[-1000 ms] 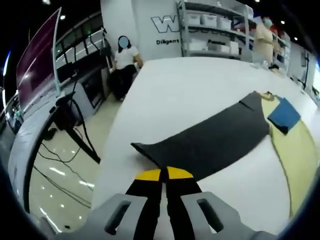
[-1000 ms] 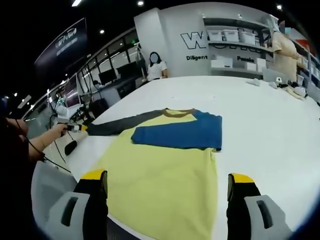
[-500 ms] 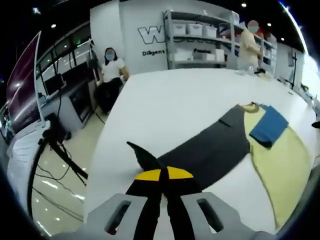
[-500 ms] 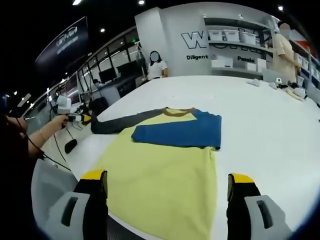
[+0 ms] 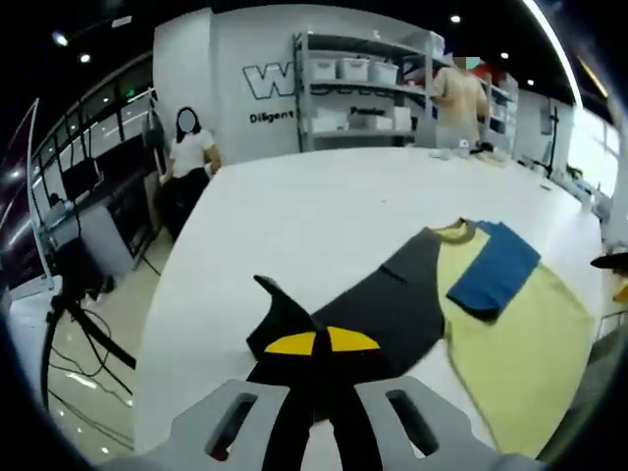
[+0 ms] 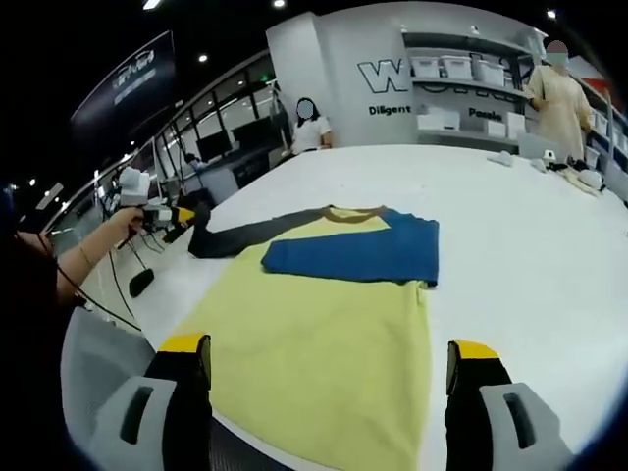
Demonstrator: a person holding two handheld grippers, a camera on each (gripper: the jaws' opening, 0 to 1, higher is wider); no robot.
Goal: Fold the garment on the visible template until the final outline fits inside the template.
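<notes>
A shirt with a yellow body (image 6: 324, 324) lies flat on the white table (image 6: 520, 245). Its blue sleeve (image 6: 358, 253) is folded across the chest below the brown collar (image 6: 353, 213). The dark grey sleeve (image 5: 383, 304) stretches out to the side, and my left gripper (image 5: 322, 341) is shut on its cuff, which is lifted and crumpled. In the right gripper view that left gripper (image 6: 182, 214) sits in a person's hand at the sleeve's end. My right gripper (image 6: 329, 368) is open, its jaws wide apart over the shirt's lower hem.
The table edge (image 5: 157, 314) drops to a floor with a tripod and cables (image 5: 74, 314). A person (image 5: 186, 147) stands past the far corner, another (image 5: 461, 88) by shelves of white bins (image 5: 363, 88). Small items (image 6: 569, 172) lie at the table's far right.
My left gripper has lifted the grey sleeve's cuff and carried it toward the shirt body, so the sleeve now looks shorter and bunched. The right gripper has stayed in place.
</notes>
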